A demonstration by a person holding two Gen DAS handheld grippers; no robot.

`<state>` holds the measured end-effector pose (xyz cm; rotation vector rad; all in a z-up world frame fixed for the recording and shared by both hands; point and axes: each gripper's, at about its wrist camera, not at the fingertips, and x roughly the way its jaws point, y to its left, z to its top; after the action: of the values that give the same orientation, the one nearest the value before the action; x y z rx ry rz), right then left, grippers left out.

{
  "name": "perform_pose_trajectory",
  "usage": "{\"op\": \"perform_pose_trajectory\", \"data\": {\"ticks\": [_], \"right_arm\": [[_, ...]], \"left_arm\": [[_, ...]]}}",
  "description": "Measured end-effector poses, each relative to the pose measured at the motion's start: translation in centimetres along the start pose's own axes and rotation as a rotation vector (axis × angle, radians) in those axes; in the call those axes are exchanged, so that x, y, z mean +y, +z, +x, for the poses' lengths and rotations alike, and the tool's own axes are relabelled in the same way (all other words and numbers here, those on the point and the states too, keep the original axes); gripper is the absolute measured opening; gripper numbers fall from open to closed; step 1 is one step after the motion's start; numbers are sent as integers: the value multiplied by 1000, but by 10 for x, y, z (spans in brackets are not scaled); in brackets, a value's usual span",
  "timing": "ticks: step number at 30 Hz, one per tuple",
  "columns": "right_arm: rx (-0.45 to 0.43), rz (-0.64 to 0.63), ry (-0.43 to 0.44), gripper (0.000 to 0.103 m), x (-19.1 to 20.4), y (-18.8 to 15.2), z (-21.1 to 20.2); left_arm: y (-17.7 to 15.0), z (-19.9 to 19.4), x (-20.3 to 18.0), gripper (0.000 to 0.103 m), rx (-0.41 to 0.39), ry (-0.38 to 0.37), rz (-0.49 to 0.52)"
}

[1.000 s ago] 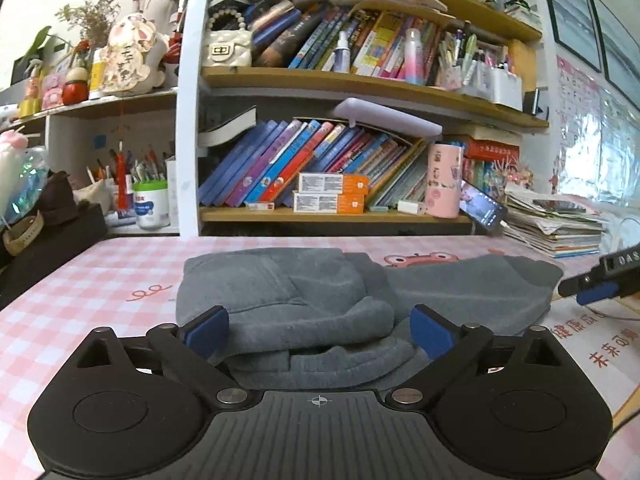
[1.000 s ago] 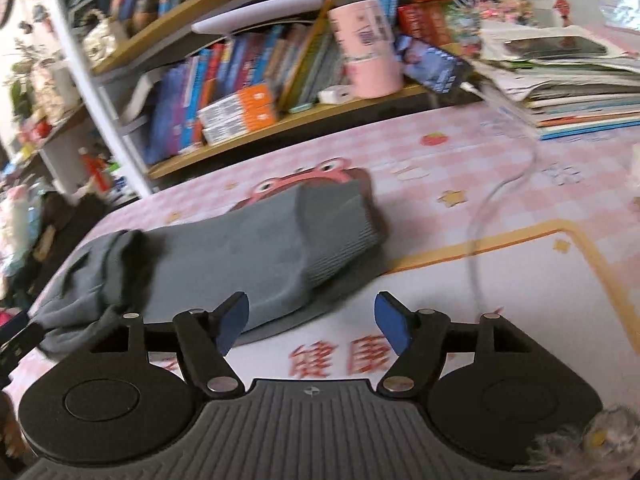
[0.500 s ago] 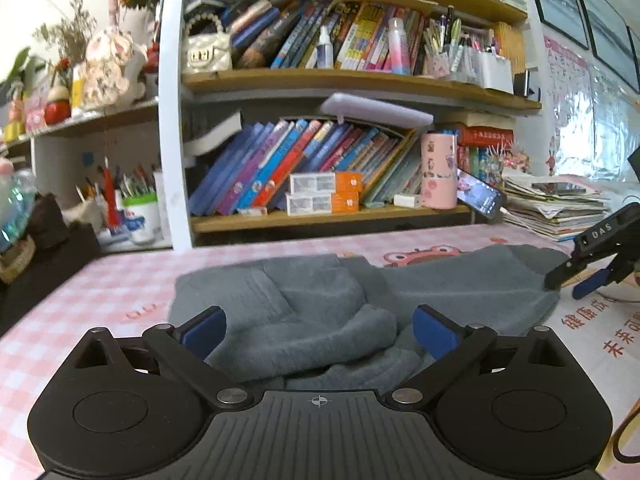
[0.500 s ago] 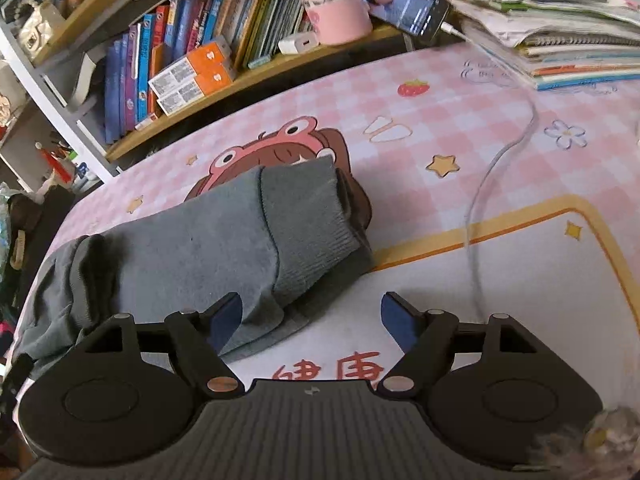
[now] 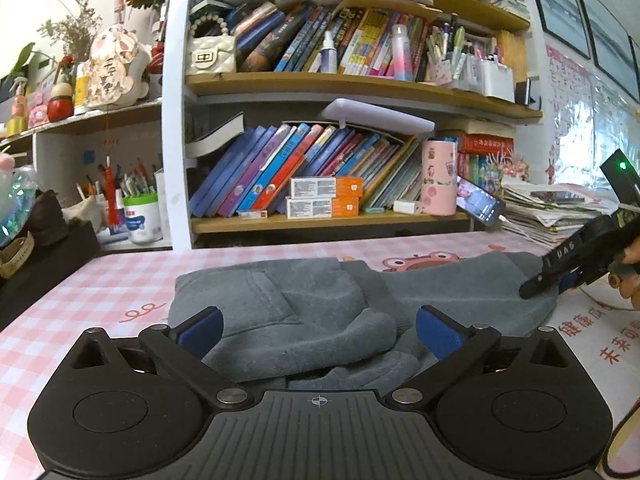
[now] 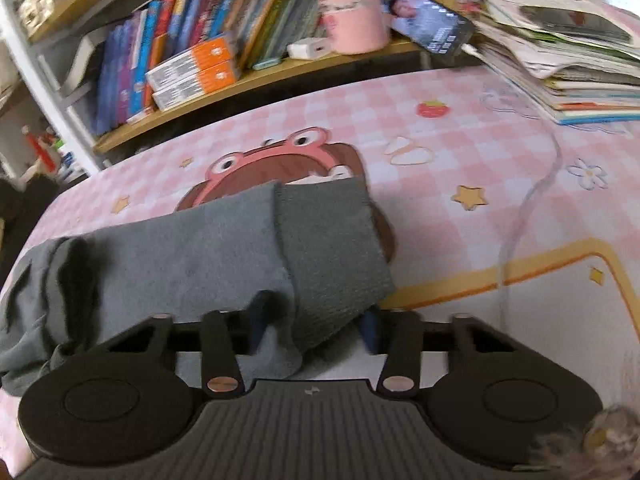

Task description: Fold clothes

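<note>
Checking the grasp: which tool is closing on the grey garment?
The right tool: its fingers pinch the ribbed cuff. The left tool hangs open, gripping nothing.

Pink checked surface (image 5: 100, 292) with cartoon frog print (image 6: 280, 152), grey garment (image 5: 320, 312) lying crumpled across its middle, stack of papers and magazines (image 6: 568, 60) at the far right edge, clear cable (image 6: 532, 200) trailing beside it

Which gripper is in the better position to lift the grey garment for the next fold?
Probably the right gripper: its blue fingers straddle the ribbed cuff of the grey garment. The left gripper is open before the bunched end.
</note>
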<state>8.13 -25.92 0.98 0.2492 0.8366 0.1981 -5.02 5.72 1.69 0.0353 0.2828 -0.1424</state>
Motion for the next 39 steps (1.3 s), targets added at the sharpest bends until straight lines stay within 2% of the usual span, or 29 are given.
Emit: {"op": "perform_pose_trajectory", "data": {"ticks": [2,4,8,15,20,26,28,30,31,33,39], "right_arm": [[-15,-19,12,24,4,1,-3],[-77,-28,57,22,10,3,-17],[-229,-54,218,21,21,3,-50],[-116,56,154,22,2,1,-22],[-33,184,135,39,-20,-5,-8],[-12,203,165,46,-19,-7,0],[-9,188,161,46,-15,-3,4],[-7,163,141,40,-11,-1,6],[-4,155,134,33,-10,0,6],[4,138,120,29,-9,2,6],[-33,93,178,22,5,13,-15]], "left_arm": [[0,-1,1,103,-4,2,-5],[0,-1,1,103,-5,4,-3],[0,0,-2,103,3,4,12],[-1,-1,-2,103,2,8,16],[-1,1,0,103,14,1,5],[-1,2,-1,103,21,1,7],[-1,2,-2,103,23,1,11],[-1,3,-2,103,24,2,13],[-2,3,-2,103,24,3,12],[-2,2,-1,103,22,5,10],[-2,2,2,103,15,-5,-9]]}}
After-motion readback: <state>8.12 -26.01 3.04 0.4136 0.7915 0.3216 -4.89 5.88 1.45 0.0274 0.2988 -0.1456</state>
